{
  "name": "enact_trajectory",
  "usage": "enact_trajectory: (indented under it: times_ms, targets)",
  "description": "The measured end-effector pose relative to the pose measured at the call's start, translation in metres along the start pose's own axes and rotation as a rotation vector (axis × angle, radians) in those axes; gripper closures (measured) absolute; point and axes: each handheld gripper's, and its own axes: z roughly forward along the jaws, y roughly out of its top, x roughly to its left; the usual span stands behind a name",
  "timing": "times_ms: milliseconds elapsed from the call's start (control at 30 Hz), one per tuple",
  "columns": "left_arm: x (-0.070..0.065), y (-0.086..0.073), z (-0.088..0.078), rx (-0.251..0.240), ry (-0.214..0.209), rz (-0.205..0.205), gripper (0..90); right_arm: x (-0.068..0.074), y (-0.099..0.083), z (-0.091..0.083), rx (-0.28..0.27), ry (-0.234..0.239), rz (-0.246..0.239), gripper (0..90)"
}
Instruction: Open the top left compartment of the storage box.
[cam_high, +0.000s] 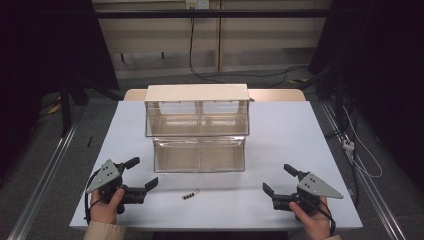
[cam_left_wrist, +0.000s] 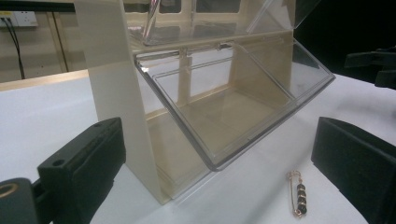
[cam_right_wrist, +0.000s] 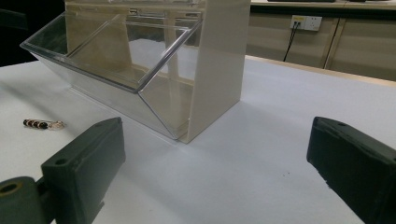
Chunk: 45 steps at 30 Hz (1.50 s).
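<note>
1. A small brooch pin (cam_high: 190, 194) lies flat on the white surface (cam_high: 290, 130), between the two tongs and just in front of the storage box (cam_high: 197, 127). It is a thin gold-toned wire pin threaded with a short row of dark, glossy beads.
2. In the left gripper view the brooch pin (cam_left_wrist: 298, 193) shows its looped wire end and pointed shaft, lying near the right-hand black jaw but touching neither jaw.
3. In the right gripper view the brooch pin (cam_right_wrist: 42, 124) lies far to the left, well apart from the jaws.
4. The storage box is a two-tier organiser: a cream, matte plastic frame with a flat top, holding clear, shiny plastic bins. The lower bin (cam_left_wrist: 233, 107) is tipped outward, its slanted front making a wedge shape, and it looks bare inside.
5. The left tongs (cam_high: 142, 174), held in the person's left hand (cam_high: 106, 206), rest low near the front left edge of the surface, jaws spread wide with nothing between them. A grey three-cornered metal plate tops the body.
6. The right tongs (cam_high: 279, 179), held in the right hand (cam_high: 312, 220), sit near the front right edge, jaws likewise wide apart and holding nothing.
7. The jaw pads are blocky, matte black with a slightly rough face.
8. The surface is smooth and pale, with a wooden edge behind the box.
</note>
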Motion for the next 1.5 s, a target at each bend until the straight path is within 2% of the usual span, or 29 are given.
enact_trajectory:
  times_ms: [400, 633, 767, 867, 900, 1033, 1233, 1267, 1333, 1500]
  targets:
    - [0.001, 0.001, -0.001, 0.007, 0.004, 0.002, 2.8, 0.002, 0.005, 0.004, 0.015, 0.001, -0.003, 3.2]
    - [0.0, 0.001, -0.001, 0.014, 0.007, 0.011, 2.8, 0.005, 0.021, 0.007, 0.019, 0.021, 0.0, 6.3]
    - [0.001, 0.001, -0.001, 0.015, 0.003, 0.013, 2.8, 0.007, 0.033, 0.008, 0.028, 0.04, -0.012, 14.9]
    - [0.002, 0.0, -0.002, 0.019, 0.004, 0.019, 2.8, 0.009, 0.039, 0.01, 0.031, 0.07, -0.008, 20.3]
    - [0.002, 0.0, -0.002, 0.02, 0.003, 0.007, 2.8, 0.009, 0.041, 0.011, 0.036, 0.08, -0.007, 22.4]
    - [0.001, 0.0, -0.002, 0.021, 0.01, 0.006, 2.7, 0.011, 0.048, 0.016, 0.052, 0.126, -0.002, 30.5]
    - [0.0, -0.001, -0.001, 0.027, 0.004, 0.006, 2.8, 0.015, 0.061, 0.024, 0.067, 0.214, 0.003, 55.2]
    - [0.001, -0.001, -0.001, 0.036, 0.001, 0.021, 2.8, 0.015, 0.064, 0.026, 0.07, 0.223, -0.001, 57.9]
    - [0.0, -0.002, 0.0, 0.035, -0.003, 0.009, 2.8, 0.016, 0.068, 0.028, 0.068, 0.229, 0.005, 62.5]
    - [0.001, -0.001, 0.0, 0.035, -0.002, 0.01, 2.8, 0.015, 0.078, 0.034, 0.069, 0.255, 0.031, 74.0]
